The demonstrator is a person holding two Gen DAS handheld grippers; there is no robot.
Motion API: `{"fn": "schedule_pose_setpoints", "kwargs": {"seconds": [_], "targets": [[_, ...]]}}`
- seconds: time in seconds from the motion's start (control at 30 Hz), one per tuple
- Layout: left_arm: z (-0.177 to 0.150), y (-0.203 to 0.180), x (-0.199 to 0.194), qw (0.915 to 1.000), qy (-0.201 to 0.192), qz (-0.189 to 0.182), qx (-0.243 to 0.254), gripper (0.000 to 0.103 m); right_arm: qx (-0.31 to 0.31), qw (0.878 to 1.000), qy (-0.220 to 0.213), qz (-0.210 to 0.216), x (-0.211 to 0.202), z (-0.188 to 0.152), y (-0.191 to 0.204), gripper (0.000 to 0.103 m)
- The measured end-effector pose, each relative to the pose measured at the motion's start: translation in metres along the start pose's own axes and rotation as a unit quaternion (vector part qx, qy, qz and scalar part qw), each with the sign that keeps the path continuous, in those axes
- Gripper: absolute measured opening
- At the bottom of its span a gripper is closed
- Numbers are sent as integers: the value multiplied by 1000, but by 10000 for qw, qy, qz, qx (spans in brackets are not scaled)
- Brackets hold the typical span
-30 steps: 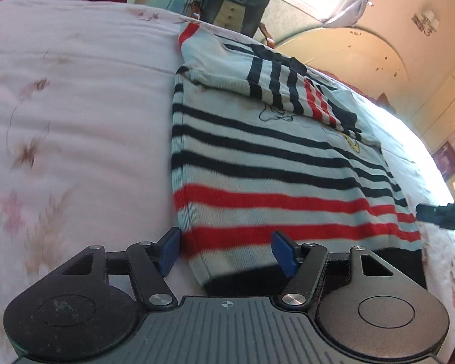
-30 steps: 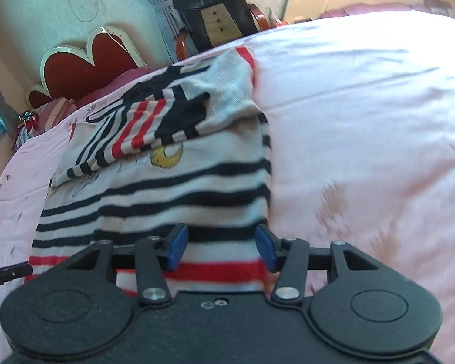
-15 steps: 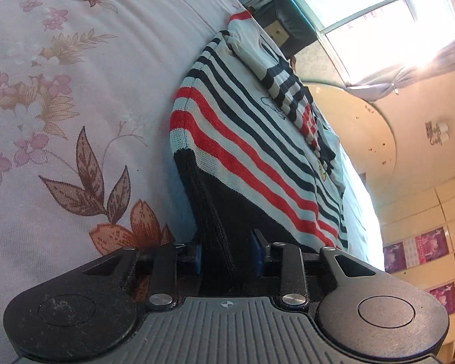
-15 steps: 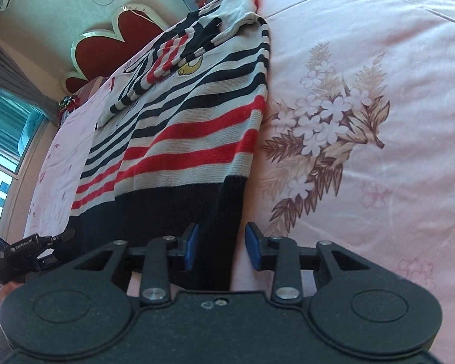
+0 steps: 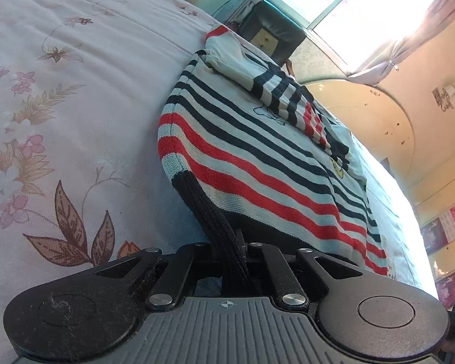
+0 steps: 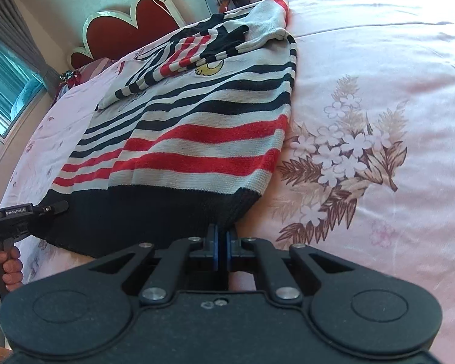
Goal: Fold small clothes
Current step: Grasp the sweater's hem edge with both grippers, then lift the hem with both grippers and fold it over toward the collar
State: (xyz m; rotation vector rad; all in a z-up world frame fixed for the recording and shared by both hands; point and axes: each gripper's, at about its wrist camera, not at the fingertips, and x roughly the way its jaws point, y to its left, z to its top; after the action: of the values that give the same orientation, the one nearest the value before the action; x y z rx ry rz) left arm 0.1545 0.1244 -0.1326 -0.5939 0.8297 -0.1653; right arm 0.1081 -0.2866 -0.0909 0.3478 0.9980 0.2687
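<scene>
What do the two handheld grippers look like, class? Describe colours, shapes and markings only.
The left gripper and the right gripper are matte black, each with two round discs, silver rivets and a ribbed or flat centre plate. Blue pads line the right one's fingers. White "GenRobot.AI" lettering marks the left gripper's side.

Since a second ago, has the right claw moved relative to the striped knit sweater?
Yes. The right claw dropped back from the striped knit sweater's red stripes to its dark hem and shut on that corner.

Bright daylight; window [image 5: 358, 3] glare blown out; fisheye edges warped; focus seemingly sharp.
</scene>
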Motion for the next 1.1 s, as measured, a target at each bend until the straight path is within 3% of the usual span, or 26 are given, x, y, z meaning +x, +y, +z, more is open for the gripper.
{"fn": "schedule_pose_setpoints", "kwargs": {"seconds": [0.27,0.47,0.6,0.7,0.93,1.0,1.1], "targets": [[30,-7,-26,9970,-660,-391,86,4,-280,9971,-712,-58,-27,24,12,5],[99,-42,-5,9914,-1035,-710,380,4,-115,9903,-1384,-5,-30,99,8,5],[160,-59,32,9893,-1132,-768,503,4,22,9852,-1712,-11,-14,168,3,5],[205,-65,74,9914,-993,-684,508,4,264,9843,-1746,20,13,216,-9,5],[281,-61,200,9958,-322,-168,837,5,970,9874,-1250,-97,132,303,-56,6],[284,-57,225,9959,-169,-154,873,6,1121,9882,-1016,-232,163,313,-68,21],[279,-61,237,9928,-296,-171,1152,14,893,9872,-1288,-301,175,313,-71,32]]}}
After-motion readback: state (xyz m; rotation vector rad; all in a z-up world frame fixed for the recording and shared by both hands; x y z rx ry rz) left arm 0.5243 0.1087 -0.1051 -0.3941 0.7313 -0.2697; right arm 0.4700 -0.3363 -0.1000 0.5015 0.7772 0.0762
